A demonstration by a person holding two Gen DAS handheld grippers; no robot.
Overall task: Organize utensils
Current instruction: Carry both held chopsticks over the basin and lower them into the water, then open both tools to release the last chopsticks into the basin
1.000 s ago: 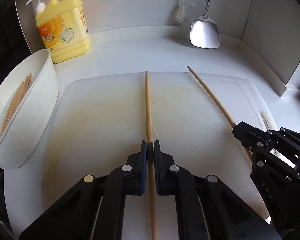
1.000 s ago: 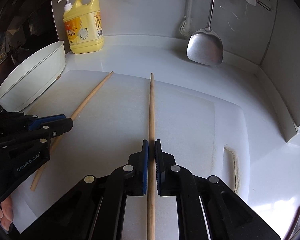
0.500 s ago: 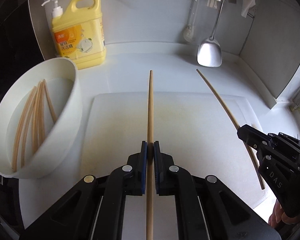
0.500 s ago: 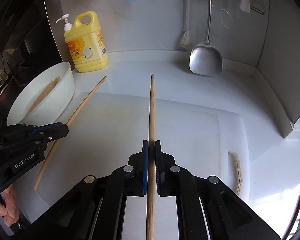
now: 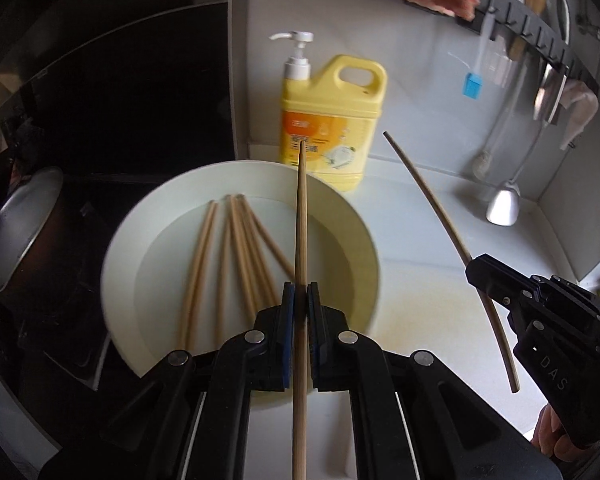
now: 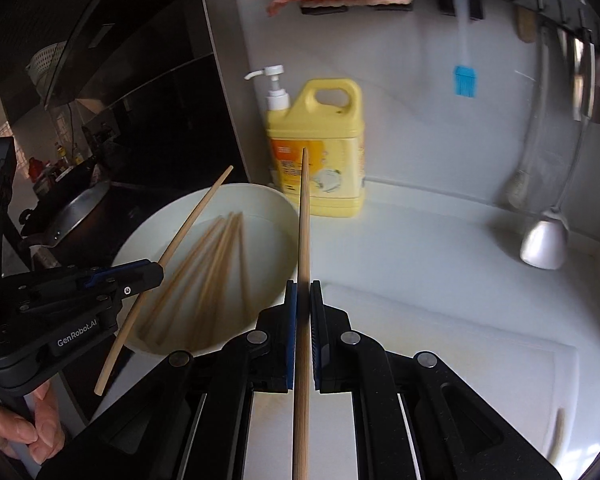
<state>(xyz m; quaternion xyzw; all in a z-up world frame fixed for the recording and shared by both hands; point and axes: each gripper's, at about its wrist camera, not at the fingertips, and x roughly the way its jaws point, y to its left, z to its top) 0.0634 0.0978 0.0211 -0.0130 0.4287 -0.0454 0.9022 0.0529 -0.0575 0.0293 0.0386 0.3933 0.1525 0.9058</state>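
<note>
Wooden chopstick (image 5: 301, 220) sits clamped in the shut jaws of the left gripper (image 5: 301, 300), above the white bowl (image 5: 364, 240) holding more chopsticks (image 5: 236, 248); a yellow soap bottle (image 5: 332, 120) stands behind. From the right wrist, the right gripper (image 6: 303, 300) is likewise closed tight on a second chopstick (image 6: 304, 220), over the tabletop (image 6: 420, 240) just beside the bowl (image 6: 276, 208).
</note>
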